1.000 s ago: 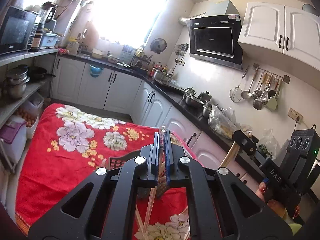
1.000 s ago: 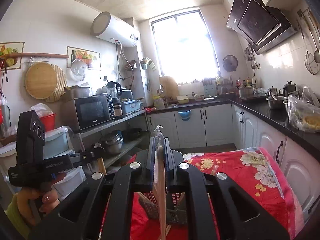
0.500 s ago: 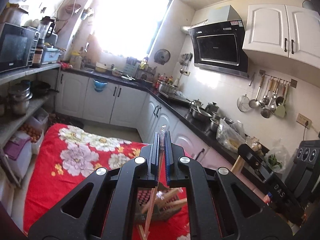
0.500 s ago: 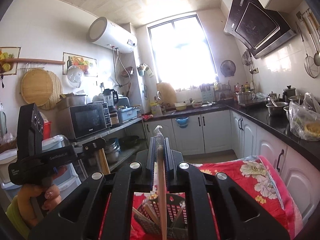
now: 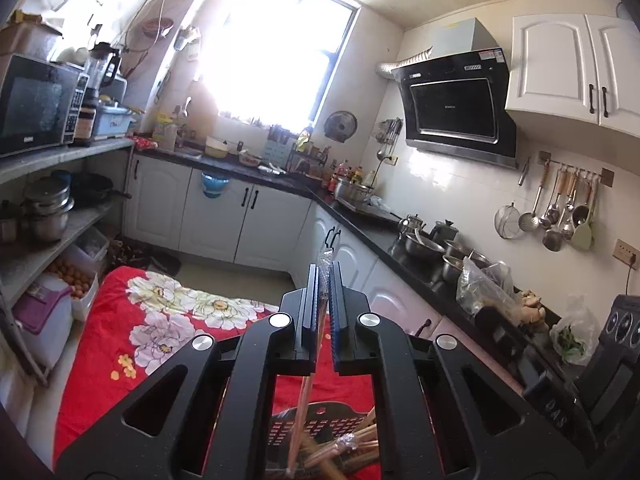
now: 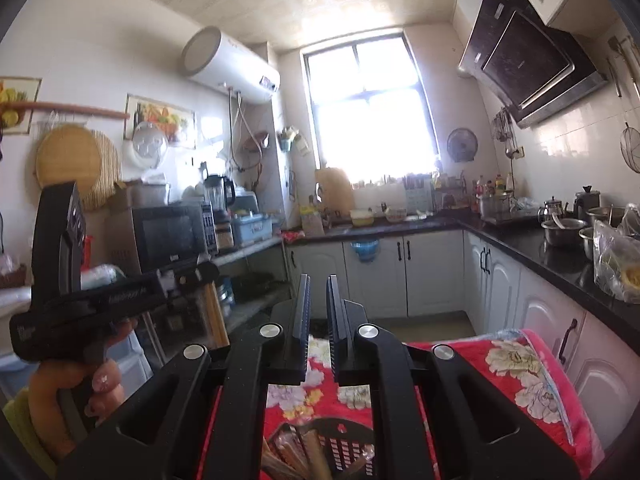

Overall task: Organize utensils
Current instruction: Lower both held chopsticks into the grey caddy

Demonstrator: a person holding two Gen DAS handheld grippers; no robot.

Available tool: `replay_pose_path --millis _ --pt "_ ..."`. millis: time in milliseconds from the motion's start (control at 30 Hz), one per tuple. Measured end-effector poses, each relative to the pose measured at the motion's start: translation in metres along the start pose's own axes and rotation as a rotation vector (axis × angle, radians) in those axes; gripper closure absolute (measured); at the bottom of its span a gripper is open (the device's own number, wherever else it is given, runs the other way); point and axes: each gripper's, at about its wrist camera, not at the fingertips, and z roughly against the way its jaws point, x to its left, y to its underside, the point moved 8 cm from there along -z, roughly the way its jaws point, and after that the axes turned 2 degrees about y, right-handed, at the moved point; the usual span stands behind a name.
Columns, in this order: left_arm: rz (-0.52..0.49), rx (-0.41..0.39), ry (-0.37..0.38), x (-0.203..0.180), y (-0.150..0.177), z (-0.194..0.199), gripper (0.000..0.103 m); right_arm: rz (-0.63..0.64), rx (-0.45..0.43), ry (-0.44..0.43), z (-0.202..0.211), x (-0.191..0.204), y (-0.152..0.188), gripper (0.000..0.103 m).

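Note:
My left gripper is shut on a plastic-wrapped pair of wooden chopsticks that hangs down into a dark perforated utensil basket holding several other wrapped chopsticks. My right gripper is open a little and empty, above the same basket on the red floral cloth. The left gripper also shows at the left of the right wrist view, still holding chopsticks.
The red floral cloth covers the table. White cabinets and a black counter with pots run along the right. Shelves with a microwave and pots stand at the left.
My right gripper has let go of its chopsticks; they now lie in the basket. Both grippers have tilted upward, and the basket has slid to the bottom of both views.

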Motion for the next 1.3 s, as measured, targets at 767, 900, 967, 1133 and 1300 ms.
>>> replay_pose_path --millis 767,900,967,1133,1300 --pt "-0.028 0.054 -0.032 0.020 0.039 -0.058 0.101 0.008 0.649 -0.084 -0.020 0.000 0.220 0.061" --pt "-0.032 0.075 -0.028 0.023 0.049 -0.062 0.101 -0.009 0.718 -0.116 -0.029 0.008 0.245 0.059" --pt "-0.040 0.089 -0.024 0.024 0.054 -0.064 0.101 -0.027 0.735 -0.127 -0.034 0.009 0.253 0.060" --pt "-0.050 0.109 -0.025 0.027 0.062 -0.068 0.101 -0.054 0.735 -0.174 -0.036 0.010 0.256 0.097" --pt "-0.047 0.122 -0.022 0.028 0.068 -0.073 0.101 -0.083 0.600 -0.268 -0.018 0.020 0.208 0.097"
